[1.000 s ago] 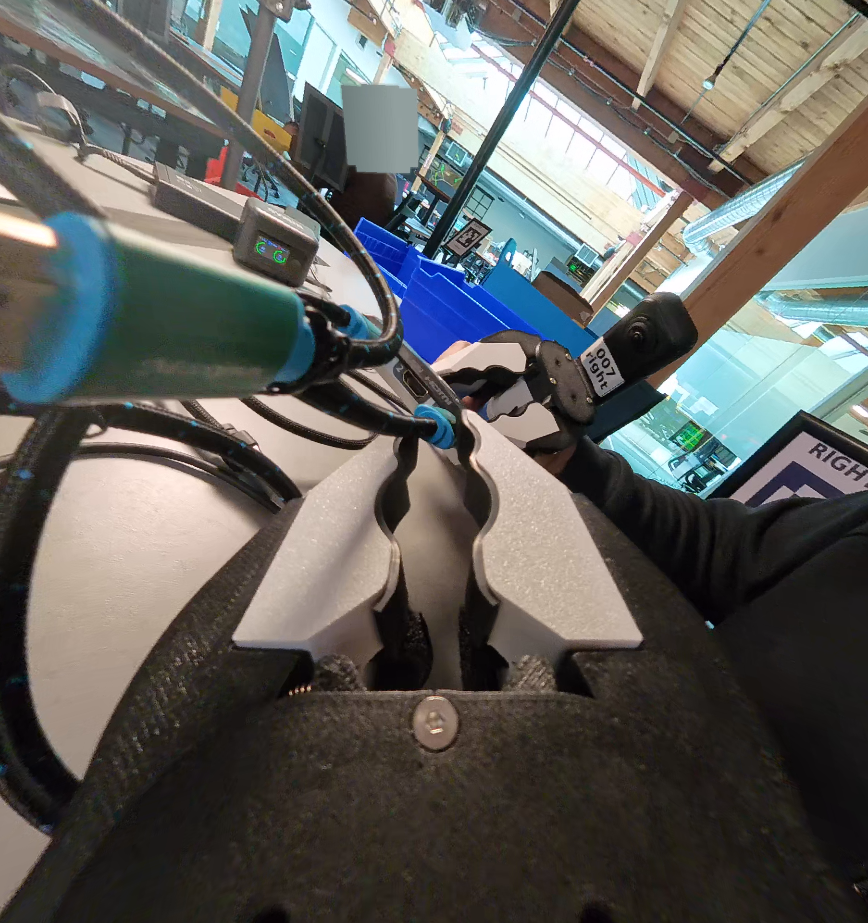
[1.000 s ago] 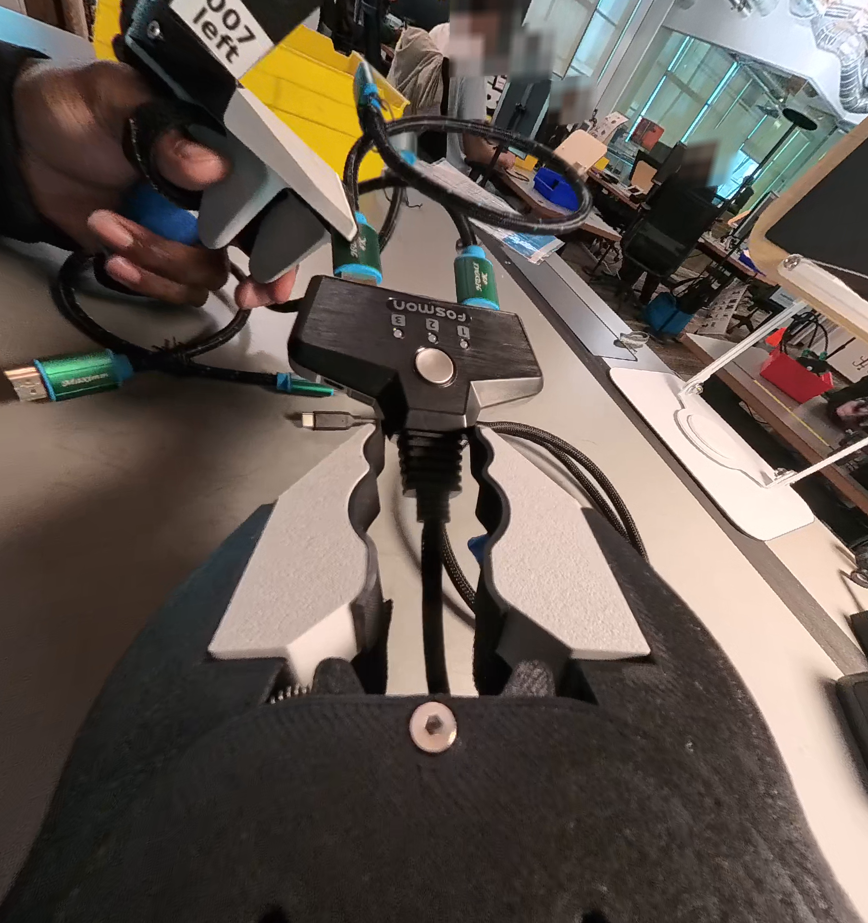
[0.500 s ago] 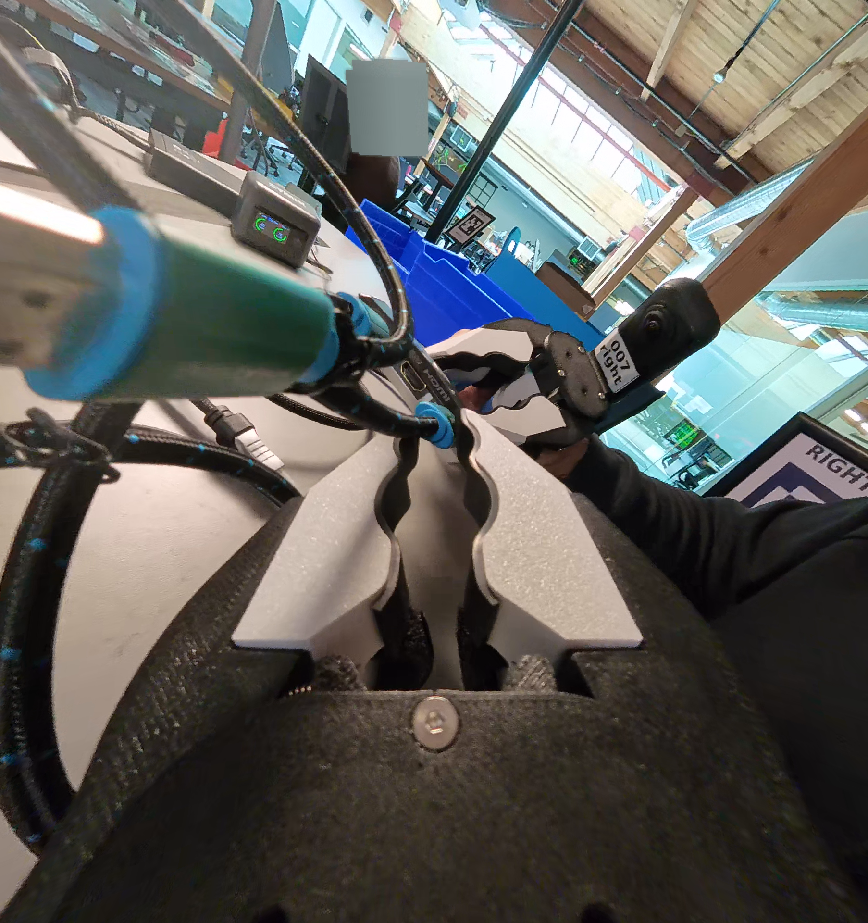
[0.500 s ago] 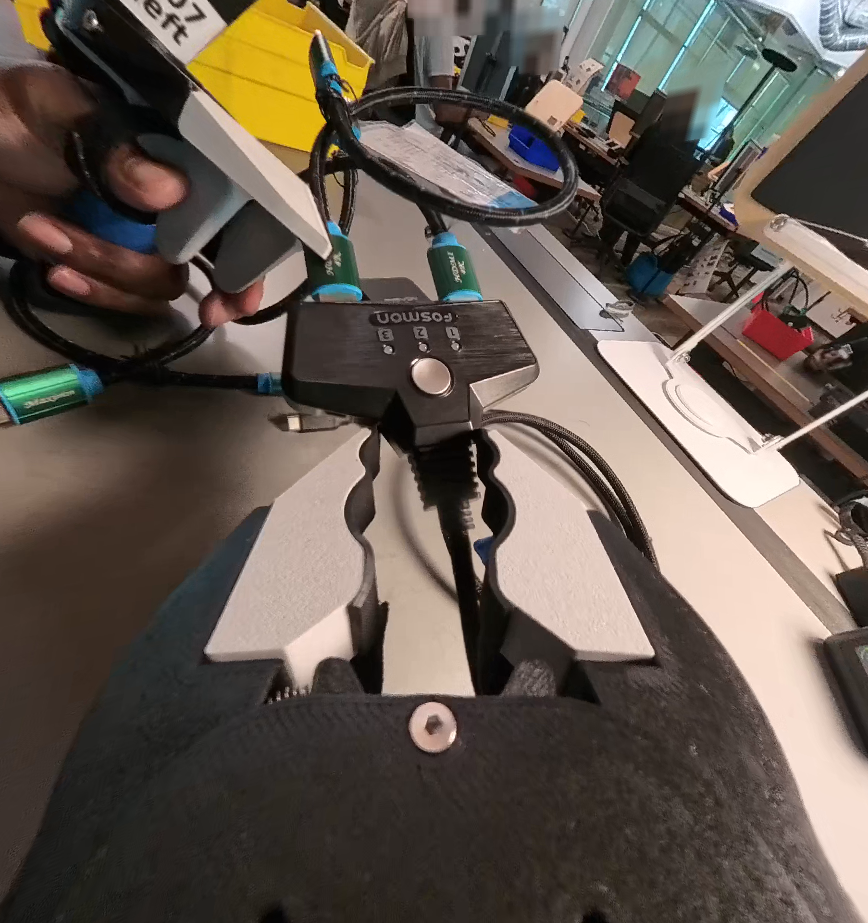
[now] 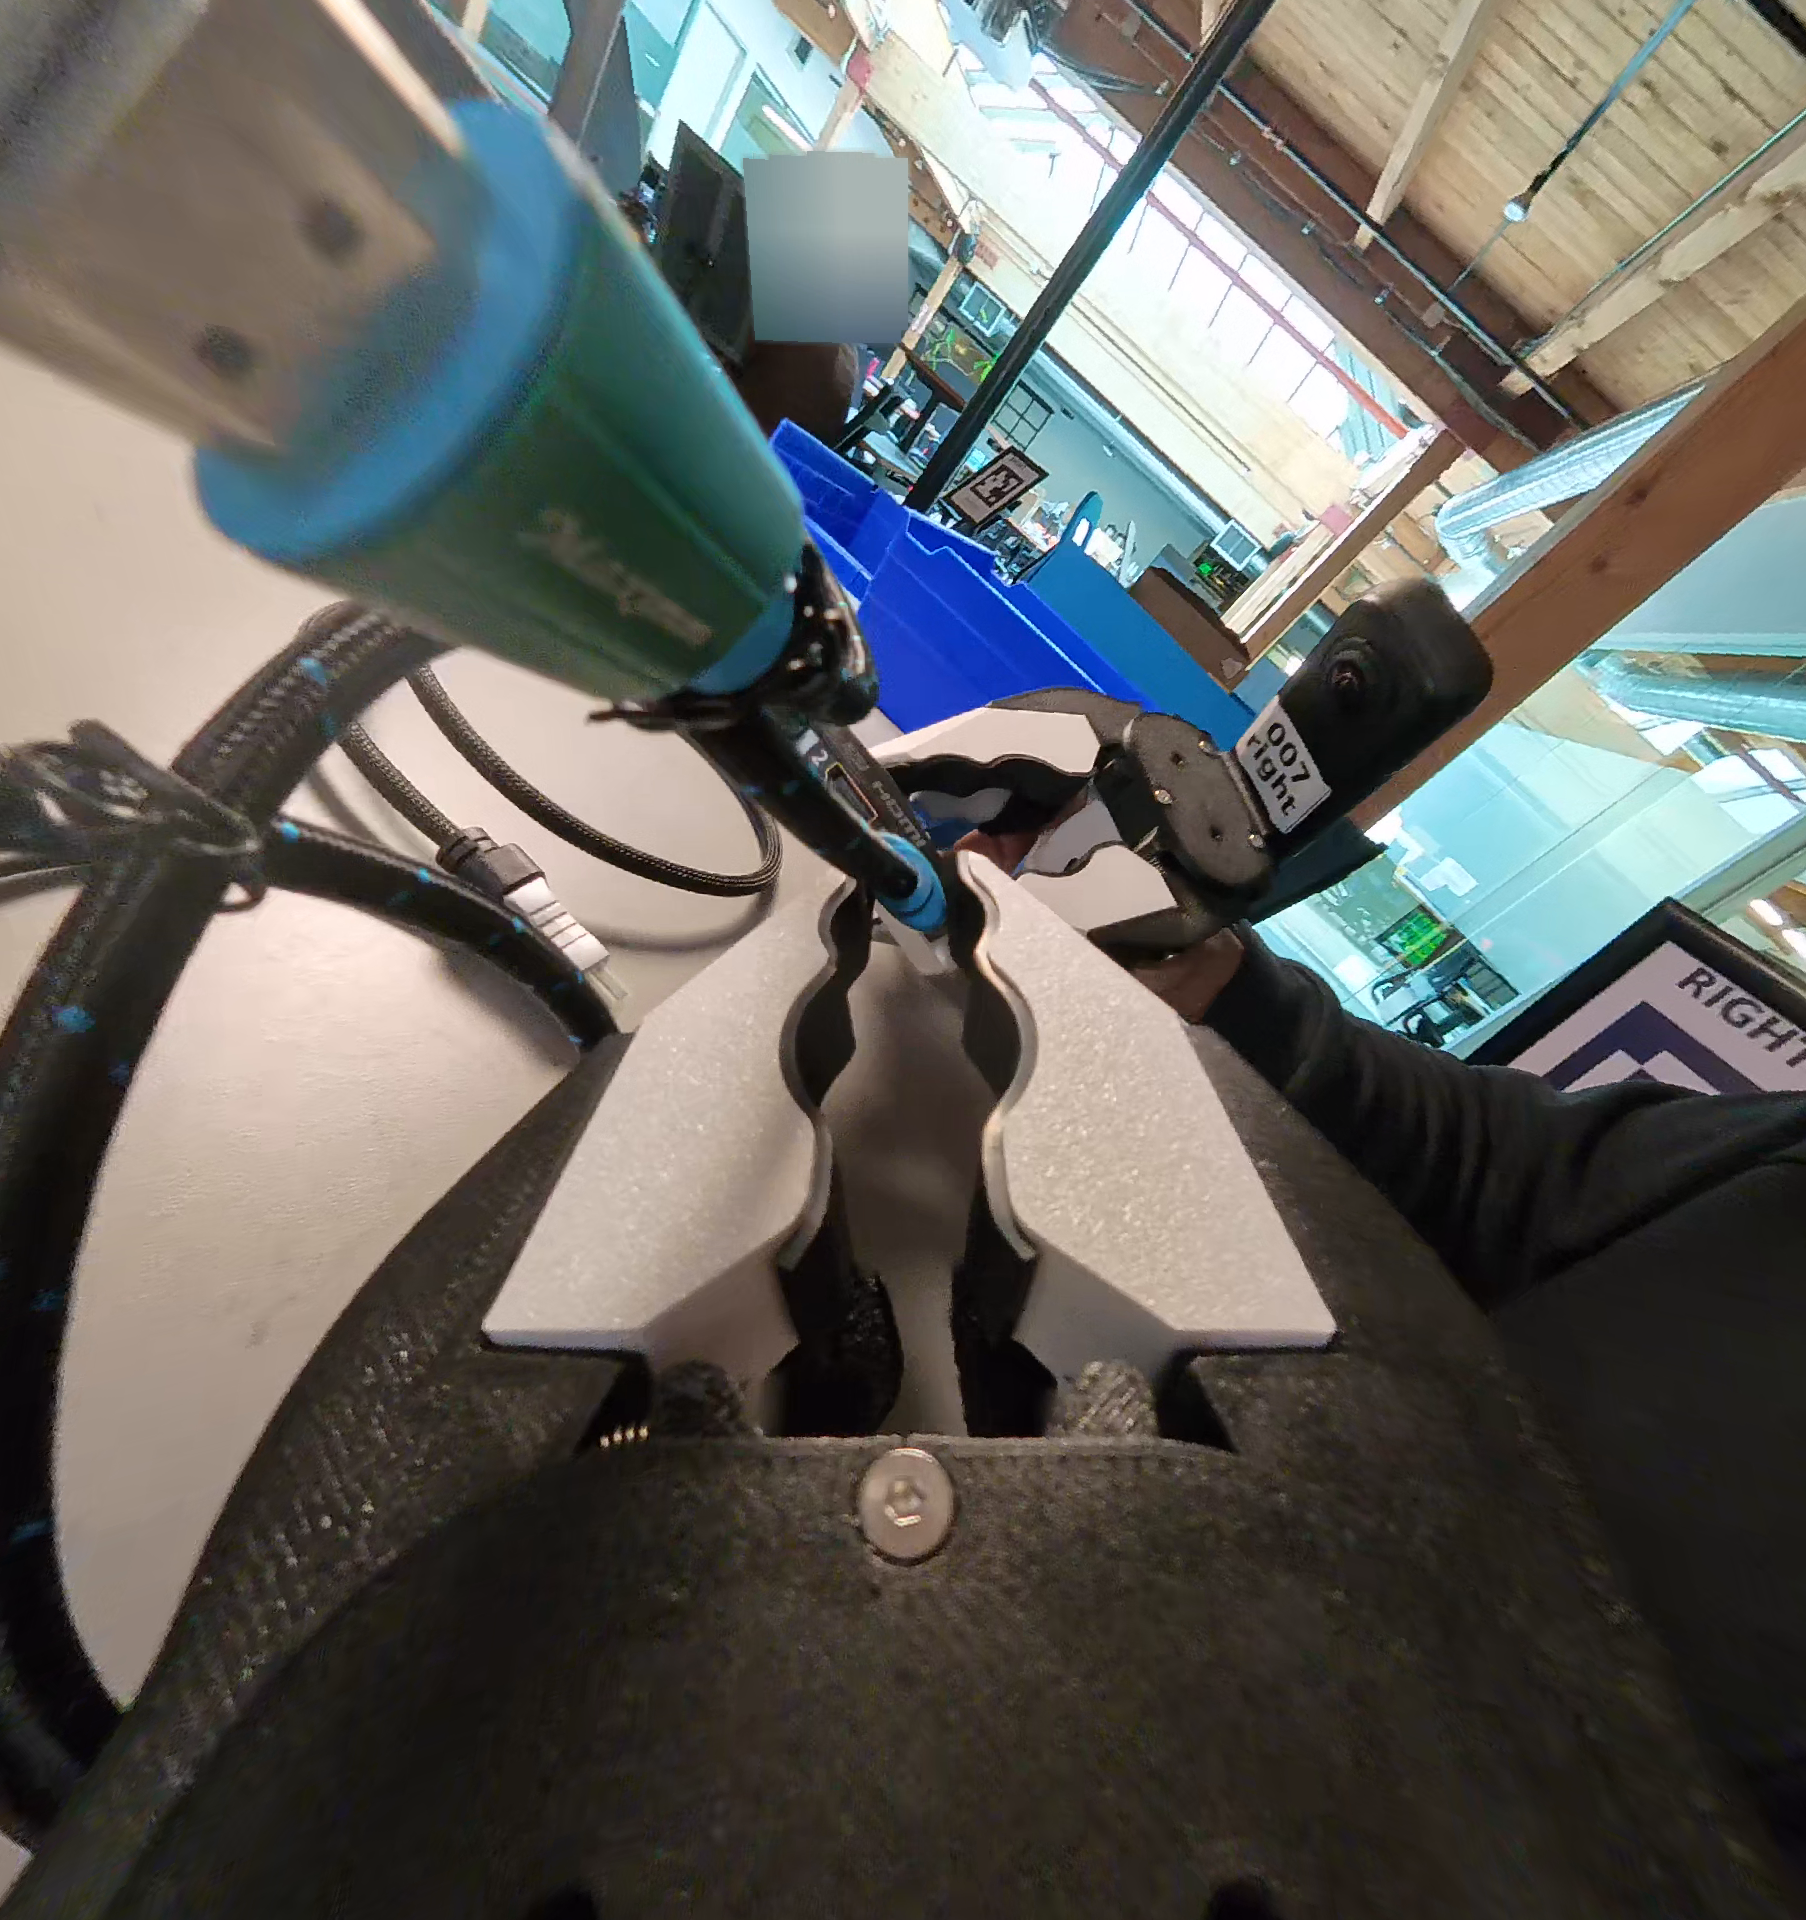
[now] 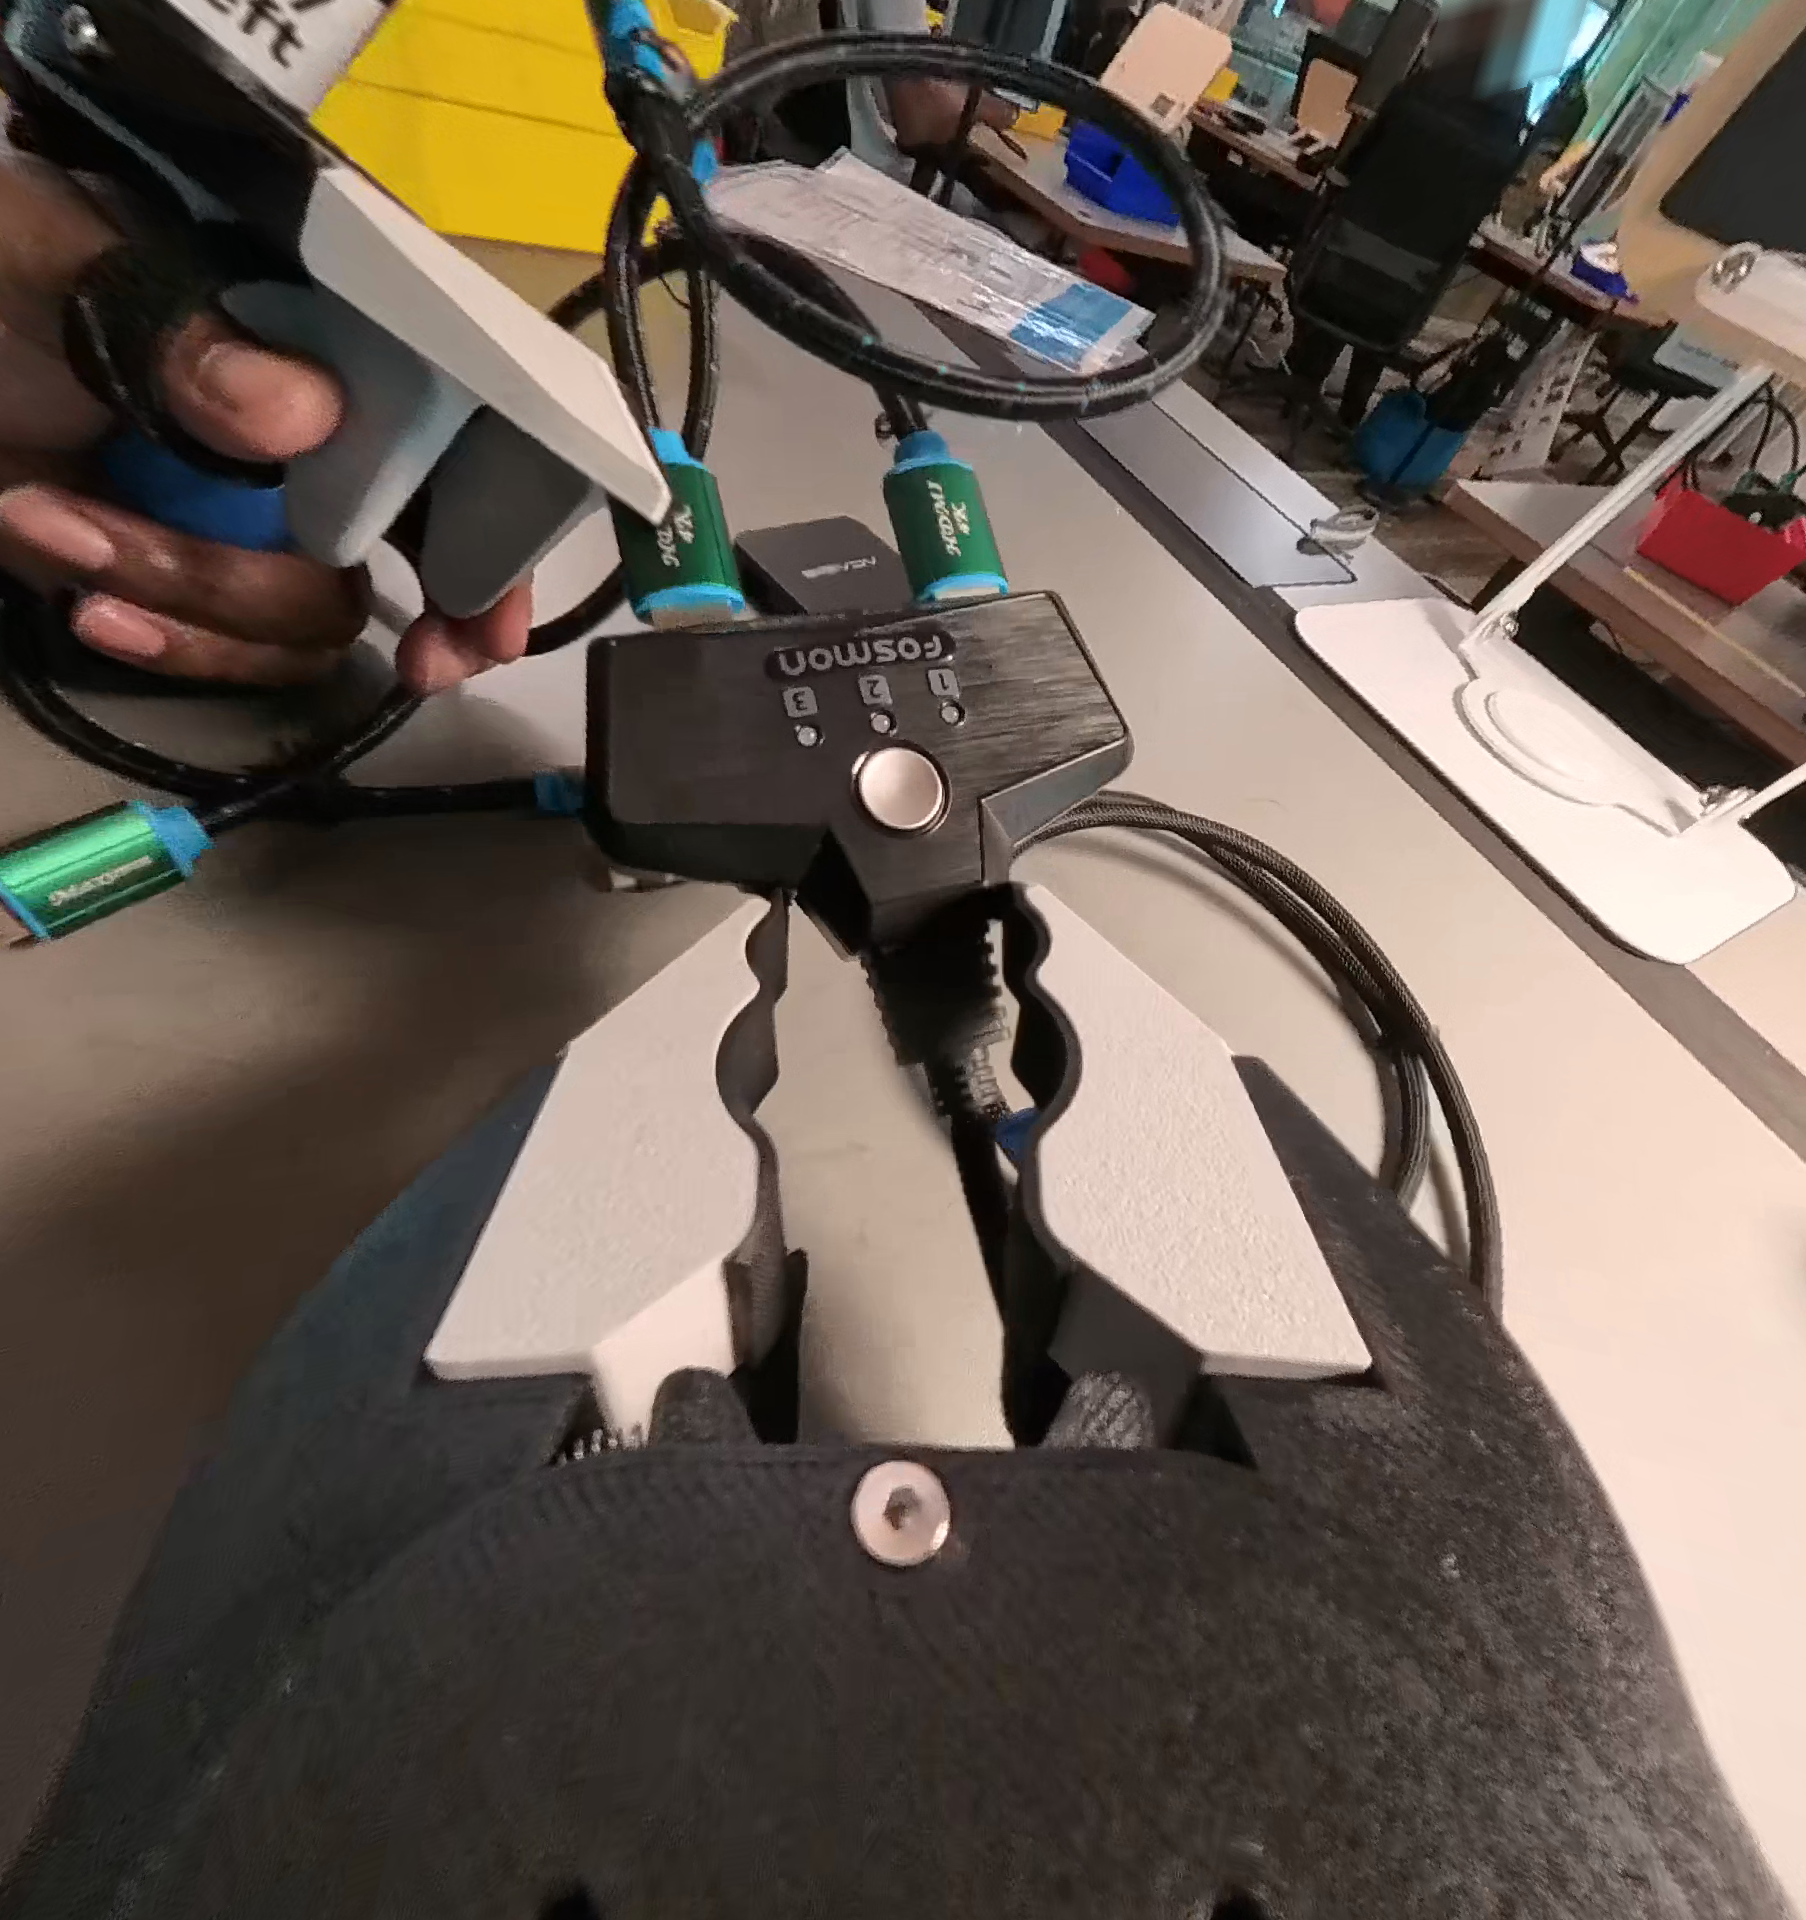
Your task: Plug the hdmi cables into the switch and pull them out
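Observation:
The black HDMI switch [image 6: 847, 727] is at my right gripper's [image 6: 894, 935] tips; that gripper is shut on the ribbed boot of the switch's own cable [image 6: 946, 1008]. Two green HDMI plugs stand in its far side, one on the left [image 6: 675, 551] and one on the right [image 6: 946, 540]. My left gripper [image 5: 909, 899] is shut on the left plug at its blue collar [image 5: 914, 904]; it also shows in the right wrist view [image 6: 525, 416]. A loose green plug [image 5: 525, 499] hangs close to the left camera and also shows in the right wrist view [image 6: 78, 883].
Braided black cables [image 5: 68, 935] loop over the grey table [image 6: 255, 1039]. A small black box [image 6: 826, 566] sits just behind the switch. A white stand base [image 6: 1543, 779] lies to the right. Yellow bins [image 6: 483, 125] and blue bins [image 5: 982, 623] stand beyond. There is about 7 centimetres between the tips of the two grippers.
The switch has tilted and shifted right in my right gripper. My left gripper has stayed shut on the left plug. The loose plug has swung up closer to the left camera.

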